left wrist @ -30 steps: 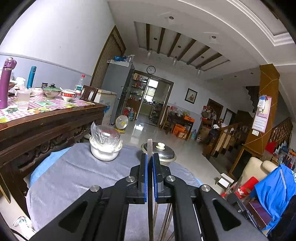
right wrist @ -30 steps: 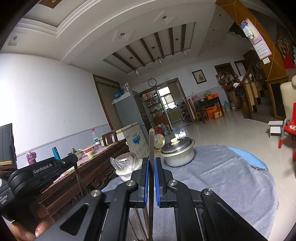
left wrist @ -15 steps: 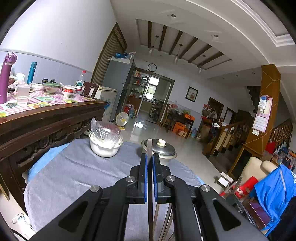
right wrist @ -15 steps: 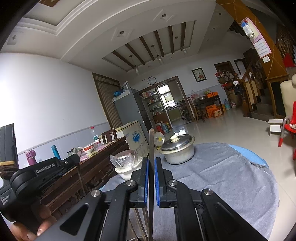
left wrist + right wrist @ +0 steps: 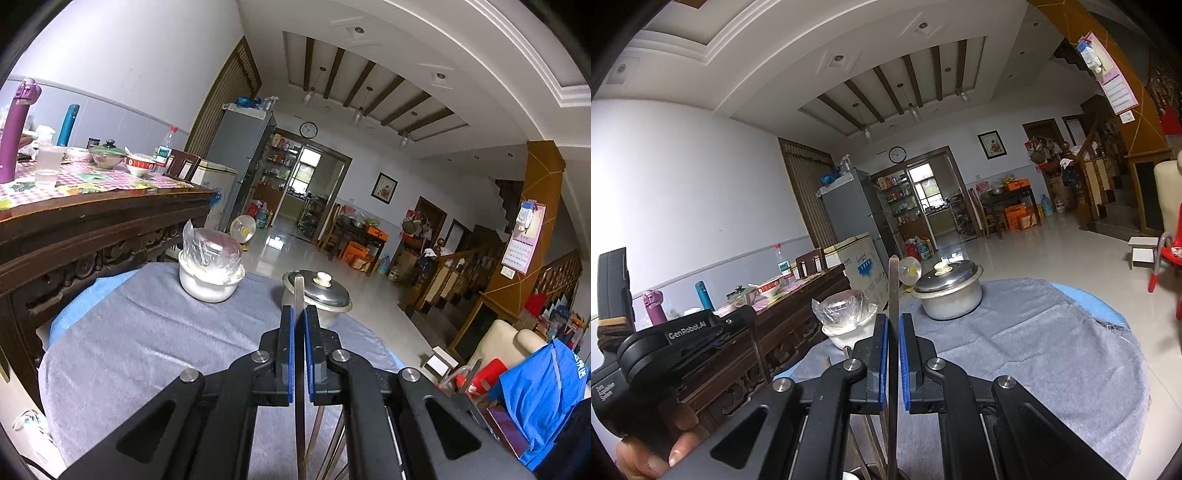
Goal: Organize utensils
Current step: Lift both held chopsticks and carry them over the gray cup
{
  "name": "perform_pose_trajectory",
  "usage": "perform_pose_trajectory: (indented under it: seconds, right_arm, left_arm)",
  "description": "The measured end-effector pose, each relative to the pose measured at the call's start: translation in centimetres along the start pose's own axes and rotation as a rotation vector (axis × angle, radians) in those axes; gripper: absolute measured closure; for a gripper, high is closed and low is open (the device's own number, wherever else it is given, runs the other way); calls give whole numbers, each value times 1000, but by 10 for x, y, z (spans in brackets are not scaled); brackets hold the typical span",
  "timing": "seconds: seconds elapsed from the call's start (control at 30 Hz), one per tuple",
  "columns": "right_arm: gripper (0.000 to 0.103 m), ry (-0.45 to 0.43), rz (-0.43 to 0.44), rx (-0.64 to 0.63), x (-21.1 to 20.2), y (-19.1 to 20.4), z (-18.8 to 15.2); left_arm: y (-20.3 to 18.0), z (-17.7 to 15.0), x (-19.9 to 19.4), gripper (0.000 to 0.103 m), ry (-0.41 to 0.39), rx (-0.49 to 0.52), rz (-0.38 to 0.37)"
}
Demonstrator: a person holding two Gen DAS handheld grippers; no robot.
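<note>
Here I hold two grippers over a round table [image 5: 147, 354] covered with a grey cloth [image 5: 1052, 354]. My left gripper [image 5: 299, 332] has its jaws pressed together on one flat metal handle [image 5: 299, 291], which stands upright between the blue pads [image 5: 289, 354] and runs down out of view; what kind of utensil it is I cannot tell. Below that gripper a few more thin sticks [image 5: 325, 435] fan out near the table's near edge, too hidden to count. My right gripper [image 5: 893, 339] is likewise pinched shut on one upright metal handle [image 5: 894, 288], its top poking above the pads [image 5: 882, 354] and its lower end lost behind the black frame. In the right view I see my left hand [image 5: 657, 446] wrapped around the other gripper's black body [image 5: 676, 347] at the lower left, with a thin rod hanging from its front. On the table I count two vessels: one white bowl [image 5: 208, 284] with clear plastic wrap bunched on top, toward the far left edge, and one metal pot [image 5: 951, 295] with a lid and a pale knob, at the far edge, well apart from the bowl. Beside the table stands a dark wooden sideboard [image 5: 92, 229]; on its checked cover I count two tall flasks, one purple [image 5: 14, 136] and one teal [image 5: 67, 125], one clear plastic cup [image 5: 47, 166], and one plastic bottle with a red cap [image 5: 168, 147].
</note>
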State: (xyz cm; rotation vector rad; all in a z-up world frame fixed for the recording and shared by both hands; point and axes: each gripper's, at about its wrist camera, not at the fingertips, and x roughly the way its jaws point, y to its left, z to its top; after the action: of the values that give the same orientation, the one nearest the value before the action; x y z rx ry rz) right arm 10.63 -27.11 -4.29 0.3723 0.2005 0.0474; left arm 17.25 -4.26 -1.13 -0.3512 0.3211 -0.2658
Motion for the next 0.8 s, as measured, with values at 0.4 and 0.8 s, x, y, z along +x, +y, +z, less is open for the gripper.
perform_pose_trajectory:
  seconds: [0.4,0.8]
  right_arm:
    - [96,20,11,0,2,-4,-2]
    - [96,40,22,-23,-5,-5,-7]
  left_arm:
    - [-1,-4,-1,98,0,-2,13]
    - [2,-11,-1,98,22,16,17]
